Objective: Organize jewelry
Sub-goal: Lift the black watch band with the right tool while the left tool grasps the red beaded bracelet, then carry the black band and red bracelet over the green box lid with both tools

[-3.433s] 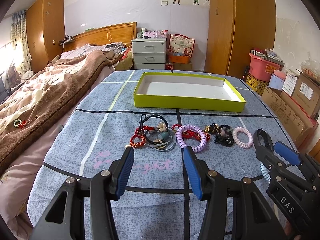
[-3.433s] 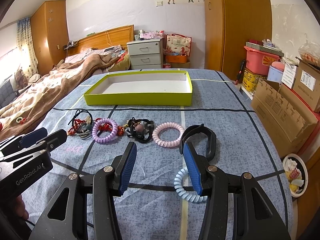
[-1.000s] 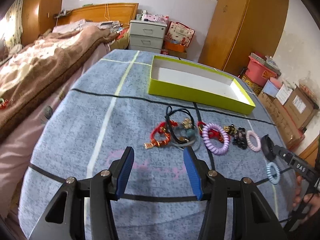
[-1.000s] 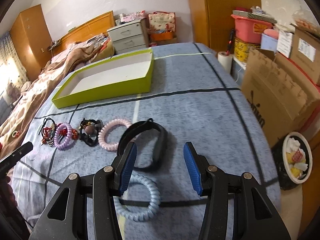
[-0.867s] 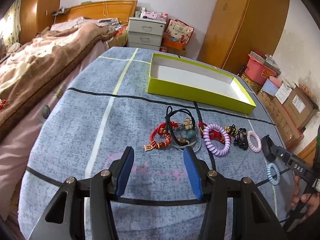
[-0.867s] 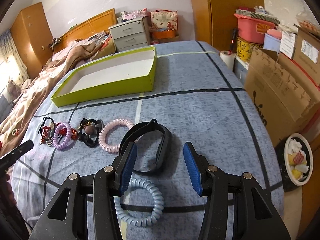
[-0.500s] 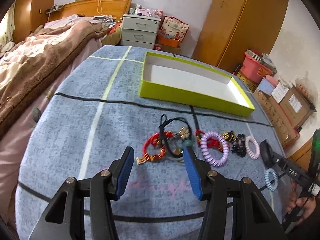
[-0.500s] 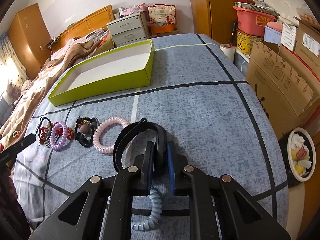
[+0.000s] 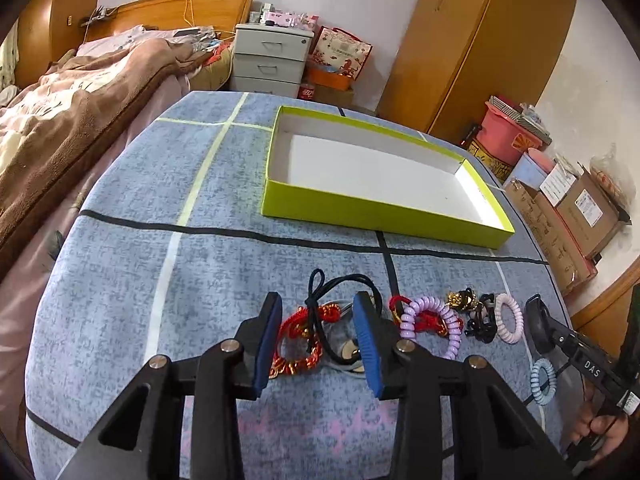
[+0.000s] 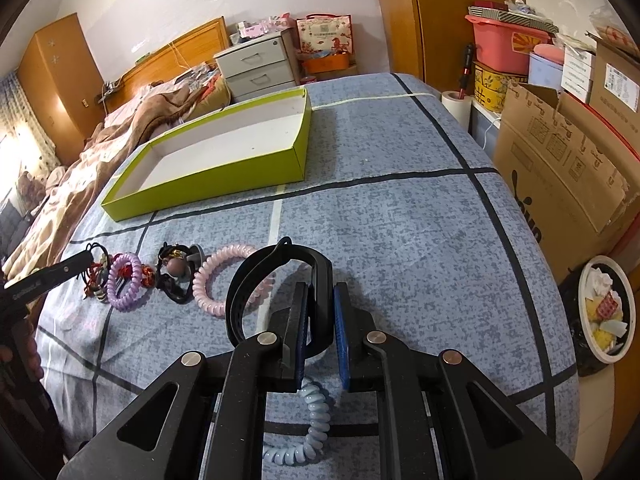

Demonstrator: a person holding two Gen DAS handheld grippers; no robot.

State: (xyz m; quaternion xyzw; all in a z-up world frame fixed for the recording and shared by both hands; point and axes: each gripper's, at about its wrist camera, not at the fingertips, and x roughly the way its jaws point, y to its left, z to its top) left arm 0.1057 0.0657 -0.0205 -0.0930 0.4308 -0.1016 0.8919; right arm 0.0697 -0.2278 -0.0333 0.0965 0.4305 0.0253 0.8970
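The left tool (image 9: pixel 318 340) is hovering low over a tangle of red cord bracelet (image 9: pixel 294 344) and black cord (image 9: pixel 320 304) on the blue-grey counter (image 9: pixel 160 184); its jaws have just been closing and are standing partly open, with the tangle lying between the blue pads (image 9: pixel 269 344) and no pad plainly pressing on it; the right tool (image 10: pixel 322 326) is sitting nearly closed, its pads gripping the rim of the black band (image 10: pixel 280 276), which is standing upright on the counter; a pale blue coil tie (image 10: pixel 316 412) is lying just under that tool; a pink coil tie (image 10: pixel 212 280), a dark beaded piece (image 10: pixel 176 270) and a purple coil tie (image 10: pixel 124 282) are lying in a row between the two tools; the lime-green tray (image 9: pixel 372 210) is resting farther back on the counter, well apart from the jewelry.
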